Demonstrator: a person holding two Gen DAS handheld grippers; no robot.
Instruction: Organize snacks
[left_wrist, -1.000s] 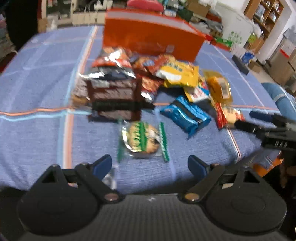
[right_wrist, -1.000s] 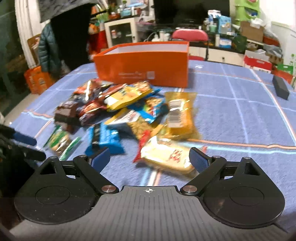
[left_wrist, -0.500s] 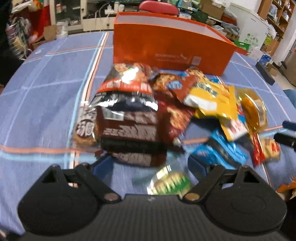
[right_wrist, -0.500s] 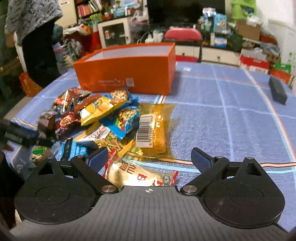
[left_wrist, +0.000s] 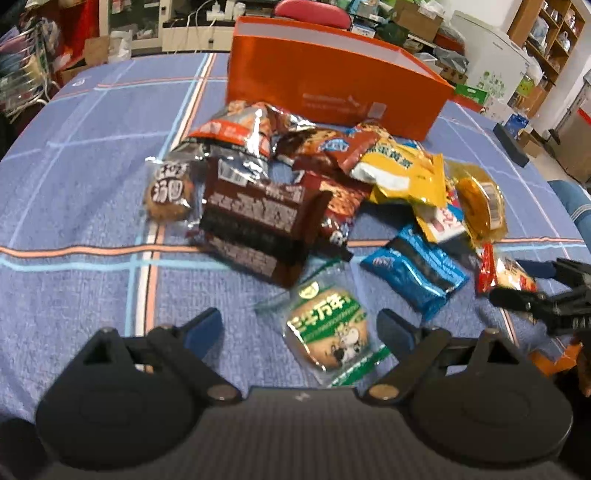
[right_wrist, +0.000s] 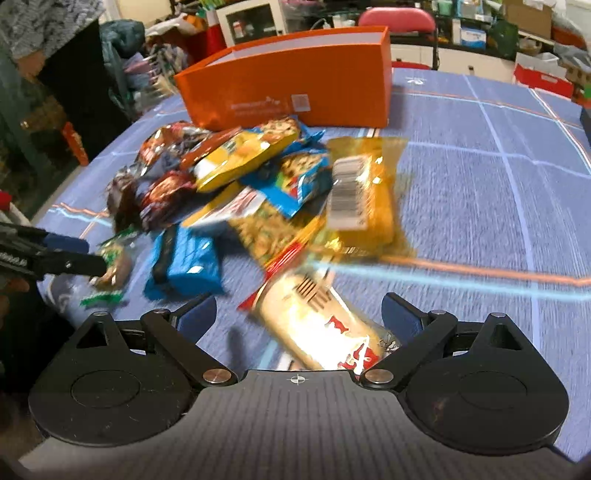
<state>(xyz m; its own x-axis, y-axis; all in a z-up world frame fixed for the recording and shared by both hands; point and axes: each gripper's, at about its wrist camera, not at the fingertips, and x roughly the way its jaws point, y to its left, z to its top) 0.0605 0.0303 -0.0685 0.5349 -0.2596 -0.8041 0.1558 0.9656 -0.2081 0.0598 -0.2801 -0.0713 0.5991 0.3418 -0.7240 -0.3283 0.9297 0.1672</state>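
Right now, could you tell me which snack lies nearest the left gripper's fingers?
The round green-and-white cookie pack, lying apart from the pile, nearest the fingers.

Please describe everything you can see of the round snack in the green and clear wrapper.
The round biscuit pack is a flat, pale brown disc sealed in clear plastic with a green printed band, white characters and a small cartoon figure. It lies flat on the blue checked tablecloth, at the near edge of the snack pile, apart from the blue packet. It sits between the open jaws of the left gripper, nearer the right-hand jaw; no pad visibly presses it.

Both the left gripper (left_wrist: 301, 328) and right gripper (right_wrist: 299, 314) angle downward, jaws apparently spread wide, empty.
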